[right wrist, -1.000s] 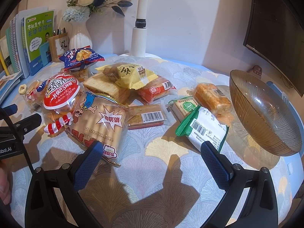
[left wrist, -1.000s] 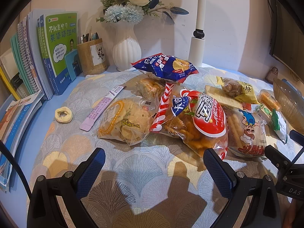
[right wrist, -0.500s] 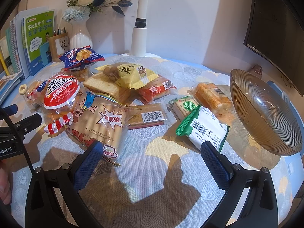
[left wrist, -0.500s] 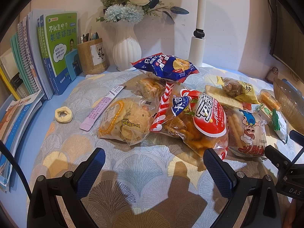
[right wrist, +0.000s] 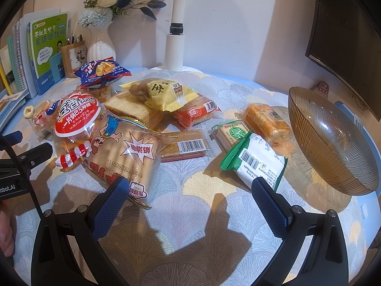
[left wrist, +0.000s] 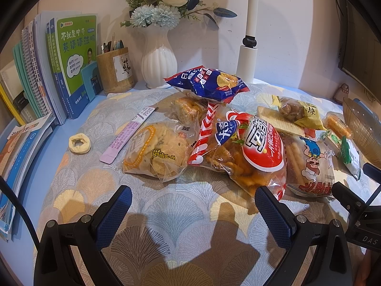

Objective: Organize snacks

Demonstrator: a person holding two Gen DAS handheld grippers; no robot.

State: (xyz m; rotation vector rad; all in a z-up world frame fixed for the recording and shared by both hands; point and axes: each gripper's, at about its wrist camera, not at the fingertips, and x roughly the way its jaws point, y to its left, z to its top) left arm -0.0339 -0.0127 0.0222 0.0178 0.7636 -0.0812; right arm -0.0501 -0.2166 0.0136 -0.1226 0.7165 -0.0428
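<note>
A blue table (left wrist: 28, 164) carries a cloth (left wrist: 181, 217) printed with fan shapes. On the cloth, a heap of snack packets (right wrist: 133, 124) fills the centre. At three o'clock of the heap sits a ribbed glass bowl (right wrist: 333, 143), tilted. At nine o'clock lie a purple sachet (left wrist: 126, 135) and a pale ring (left wrist: 79, 144), perhaps a snack. Toward eleven o'clock stand books (left wrist: 66, 66), a pen holder (left wrist: 116, 71) and a white vase (left wrist: 159, 59); at twelve, a white lamp post (right wrist: 175, 47).
</note>
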